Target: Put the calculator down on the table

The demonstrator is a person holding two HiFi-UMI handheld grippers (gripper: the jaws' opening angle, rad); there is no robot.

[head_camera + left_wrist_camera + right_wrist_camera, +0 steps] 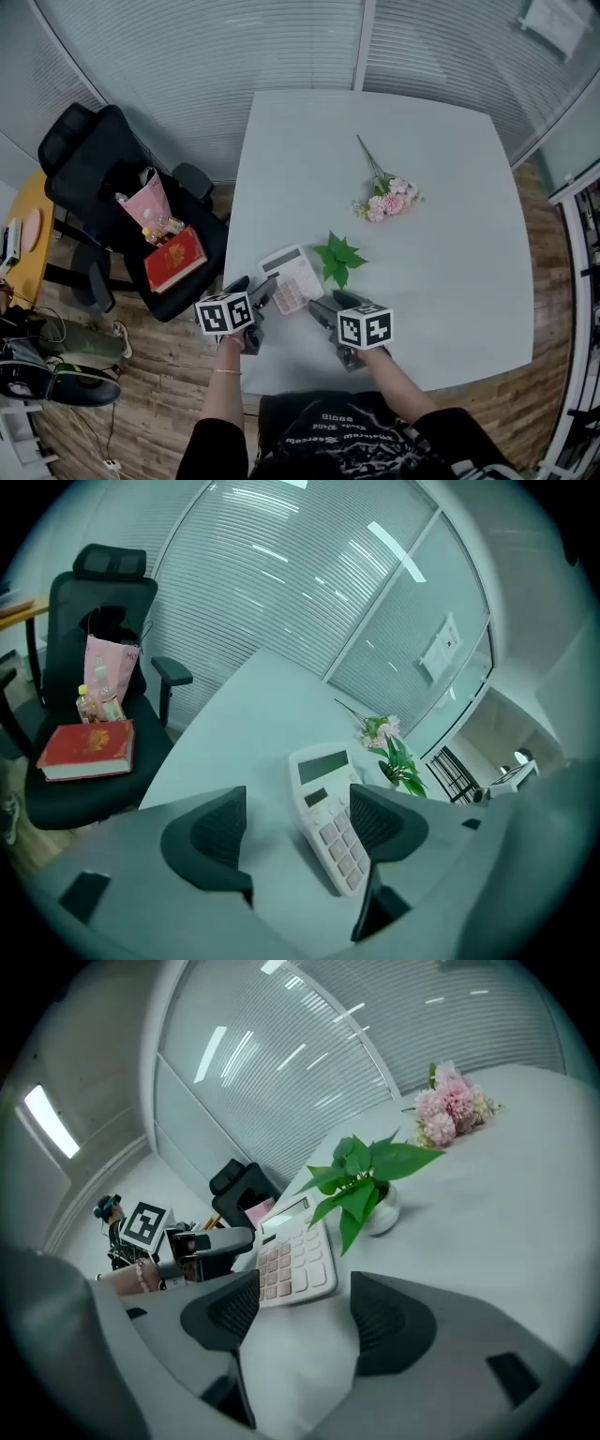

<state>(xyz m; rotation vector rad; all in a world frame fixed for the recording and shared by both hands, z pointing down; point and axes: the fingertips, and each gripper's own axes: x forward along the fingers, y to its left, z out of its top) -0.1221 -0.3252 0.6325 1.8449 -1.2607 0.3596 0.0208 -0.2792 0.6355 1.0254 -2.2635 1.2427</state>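
Observation:
A white calculator [291, 276] lies flat on the white table [450, 281], near its front left corner. My left gripper [261, 294] is just left of it, open; in the left gripper view the calculator [326, 803] lies ahead by the right finger [382, 821], and no pad presses on it. My left gripper [300, 834] holds nothing. My right gripper [323, 307] stands open just right of the calculator. In the right gripper view the calculator [294, 1262] rests beyond the empty open jaws of my right gripper [302, 1314], with the left gripper [212, 1245] behind it.
A small green plant [338, 259] in a white pot stands right behind the calculator. A pink flower bunch [388, 199] lies farther back. Left of the table is a black office chair [103, 178] with a red book [174, 259] and a pink bag [146, 201].

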